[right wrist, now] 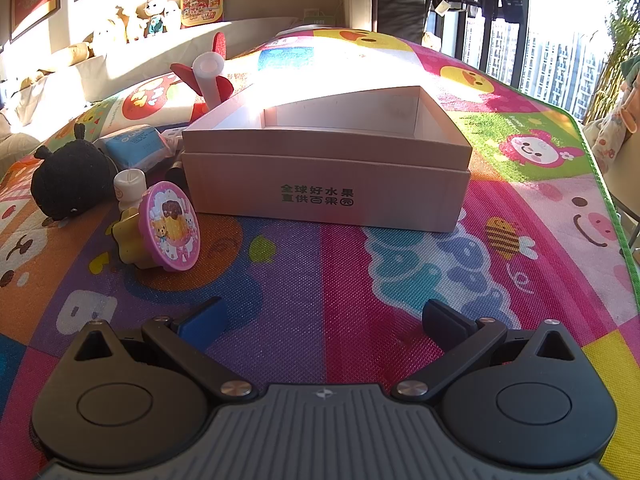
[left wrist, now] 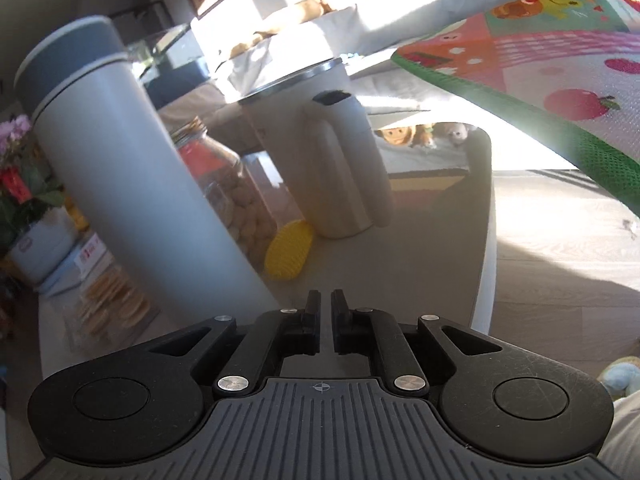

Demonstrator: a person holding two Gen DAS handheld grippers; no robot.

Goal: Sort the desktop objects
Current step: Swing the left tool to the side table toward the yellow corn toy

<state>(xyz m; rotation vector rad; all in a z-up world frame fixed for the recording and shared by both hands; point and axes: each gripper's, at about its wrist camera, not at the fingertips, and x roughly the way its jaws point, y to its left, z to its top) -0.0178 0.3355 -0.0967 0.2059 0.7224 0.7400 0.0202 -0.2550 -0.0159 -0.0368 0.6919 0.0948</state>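
In the right wrist view an open cardboard box [right wrist: 326, 196] with green print stands on the colourful play mat [right wrist: 360, 280]. Left of it lie a jelly cup with a purple lid [right wrist: 168, 226], a black plush toy [right wrist: 70, 178], a small white bottle [right wrist: 128, 192], a blue tissue pack [right wrist: 134, 146] and a white tube by red fan-like blades [right wrist: 208, 76]. My right gripper [right wrist: 324, 320] is open and empty, low over the mat in front of the box. In the left wrist view my left gripper [left wrist: 326, 306] is shut and empty over a side table.
On the side table [left wrist: 400, 272] stand a tall grey flask [left wrist: 132, 184], a white kettle [left wrist: 340, 168], a jar of biscuits [left wrist: 236, 196] and a yellow ribbed object [left wrist: 289, 254]. The mat's green edge [left wrist: 560, 136] hangs at the right. Plush toys line a back shelf [right wrist: 132, 20].
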